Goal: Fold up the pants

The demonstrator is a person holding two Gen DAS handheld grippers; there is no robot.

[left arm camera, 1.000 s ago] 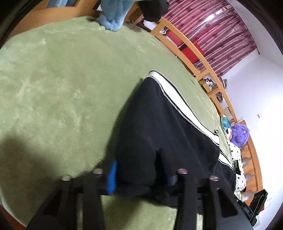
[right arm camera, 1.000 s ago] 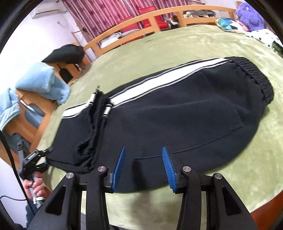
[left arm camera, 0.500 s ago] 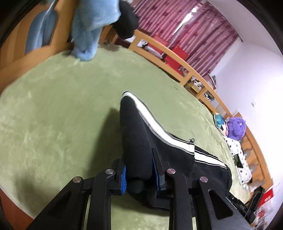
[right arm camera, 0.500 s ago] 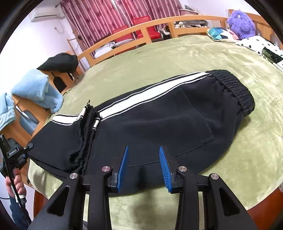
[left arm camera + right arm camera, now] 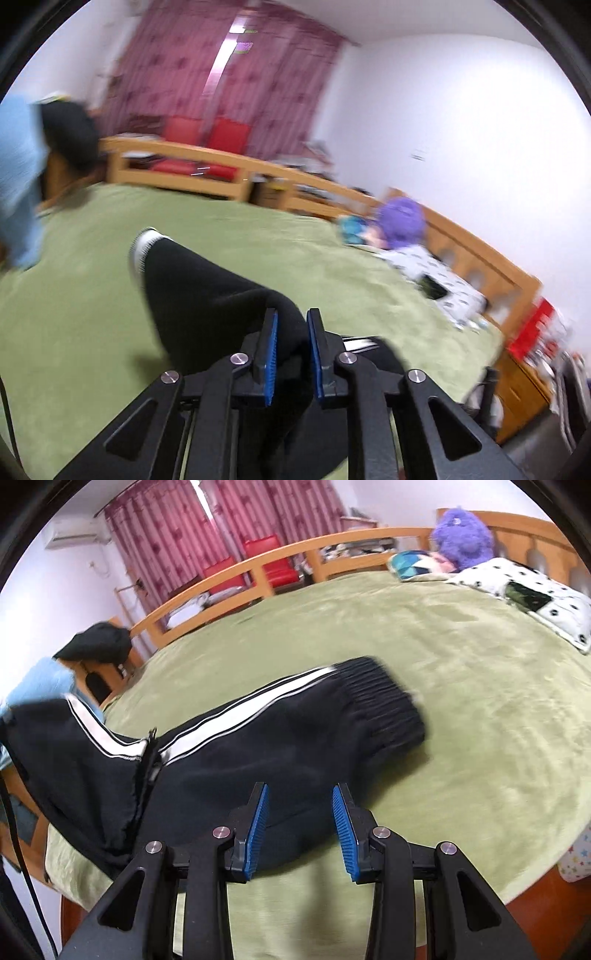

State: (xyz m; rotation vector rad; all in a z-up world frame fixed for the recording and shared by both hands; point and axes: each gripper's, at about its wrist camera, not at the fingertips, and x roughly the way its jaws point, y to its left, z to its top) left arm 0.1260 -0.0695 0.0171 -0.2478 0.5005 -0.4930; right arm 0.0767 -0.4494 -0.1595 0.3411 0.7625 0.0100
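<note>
- A second ago the left gripper (image 5: 290,354) had its jaws wide apart, low over the leg end of the pants (image 5: 207,291); now its blue pads (image 5: 269,356) are clamped on a bunch of the black cloth, which fills the narrow gap between them.
- In the left wrist view the bed filled the picture before; now the maroon curtains (image 5: 229,81) and white wall take the upper half, and the green blanket (image 5: 74,314) sits lower. The picture is blurred.
- The gripped leg end now stands lifted off the blanket, its white-striped cuff (image 5: 142,245) at about 10 o'clock from the pads.
- In the right wrist view the same leg end is raised at 9 o'clock, hanging above the bed edge; earlier it lay flat.
- The right gripper (image 5: 300,825) has its fingers apart, slightly closer together than a second ago, with nothing pinched; the pants' near edge lies beneath and between them. Whether the tips touch the cloth, I cannot tell.
- The waistband (image 5: 384,698), at about 1 o'clock from the right gripper, lies flat on the blanket, nearer the middle of the picture than before.
- No containers appear in either view; at 1 to 2 o'clock, a purple plush toy (image 5: 461,535) and a spotted pillow (image 5: 517,587) rest on the blanket beside the wooden bed rail (image 5: 295,554).
</note>
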